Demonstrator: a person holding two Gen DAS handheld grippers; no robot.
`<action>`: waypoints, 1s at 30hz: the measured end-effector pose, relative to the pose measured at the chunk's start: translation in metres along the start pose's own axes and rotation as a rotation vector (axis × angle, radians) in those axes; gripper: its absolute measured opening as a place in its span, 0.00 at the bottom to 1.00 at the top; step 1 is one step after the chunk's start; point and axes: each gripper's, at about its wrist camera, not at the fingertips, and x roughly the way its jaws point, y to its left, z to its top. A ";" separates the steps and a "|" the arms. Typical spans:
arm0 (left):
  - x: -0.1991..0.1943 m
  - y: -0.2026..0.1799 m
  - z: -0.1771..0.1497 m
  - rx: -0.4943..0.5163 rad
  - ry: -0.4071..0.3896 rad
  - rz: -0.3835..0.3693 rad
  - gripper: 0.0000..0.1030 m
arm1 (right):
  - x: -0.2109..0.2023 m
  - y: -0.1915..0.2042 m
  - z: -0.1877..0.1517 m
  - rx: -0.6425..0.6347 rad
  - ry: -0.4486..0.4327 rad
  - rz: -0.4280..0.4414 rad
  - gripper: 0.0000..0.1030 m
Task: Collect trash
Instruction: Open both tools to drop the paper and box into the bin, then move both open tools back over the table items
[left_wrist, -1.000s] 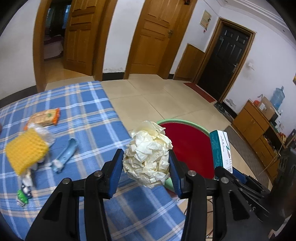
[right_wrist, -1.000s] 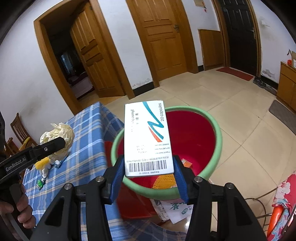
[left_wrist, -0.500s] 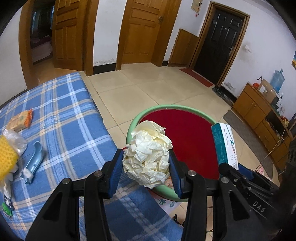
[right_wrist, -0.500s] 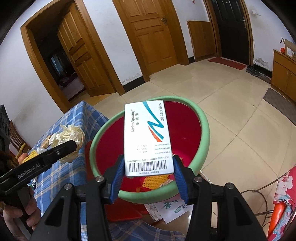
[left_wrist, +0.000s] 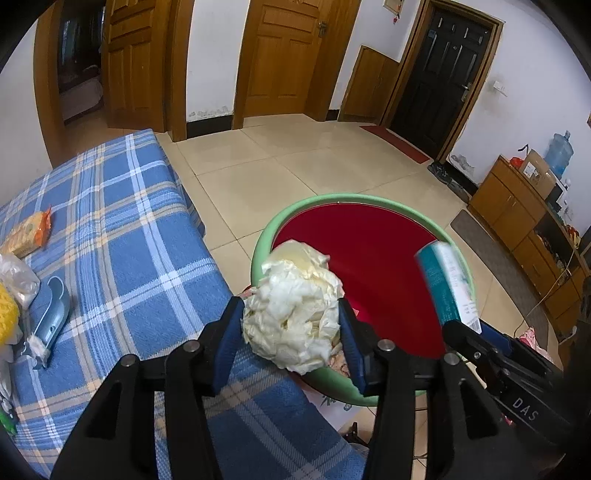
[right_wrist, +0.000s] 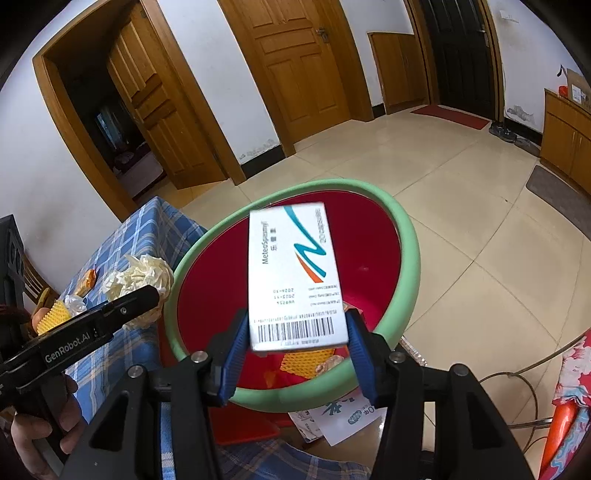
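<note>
Status: both pieces of trash are at the bin, not yet inside it.

Left gripper (left_wrist: 291, 328) carries the crumpled paper ball (left_wrist: 293, 308), which hangs over the near edge of the red bin (left_wrist: 369, 266), partly above the green rim and partly above the corner of the worktop (left_wrist: 122, 236). Its jaws have just been opening. The ball is between them and not yet fallen; whether the pads press on it I cannot tell, though a thin gap seems to show at the left pad.

Right gripper (right_wrist: 295, 347) clamps the lower end of the white medicine box (right_wrist: 295, 277), barcode end down, with the box standing over the bin opening.

Done: yellow netting (right_wrist: 308, 363) and some scraps already lie on the bin floor.

Left to do: drop both held items, then clear the worktop. An orange snack packet (left_wrist: 27, 236), a blue plastic piece (left_wrist: 53, 314), a clear plastic bag (left_wrist: 14, 278) and a yellow mesh item (left_wrist: 5, 317) remain there.

Change from one second ago:
- Both grippers have come forward and lower toward the bin.
- In the left view the bin fills more of the picture, and the ball now overlaps its rim rather than the cloth.
- In the right view the box sits deeper over the red interior.
- The right gripper's hold on the box looks unchanged.
</note>
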 end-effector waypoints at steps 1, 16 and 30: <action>0.000 0.000 0.000 -0.002 0.000 -0.001 0.55 | 0.000 0.000 0.000 0.001 -0.001 0.001 0.53; -0.013 0.000 0.006 0.006 -0.034 -0.034 0.62 | -0.014 -0.002 0.004 0.023 -0.040 0.003 0.61; -0.038 0.000 0.004 0.007 -0.067 -0.031 0.62 | -0.027 0.001 0.004 0.032 -0.065 0.002 0.69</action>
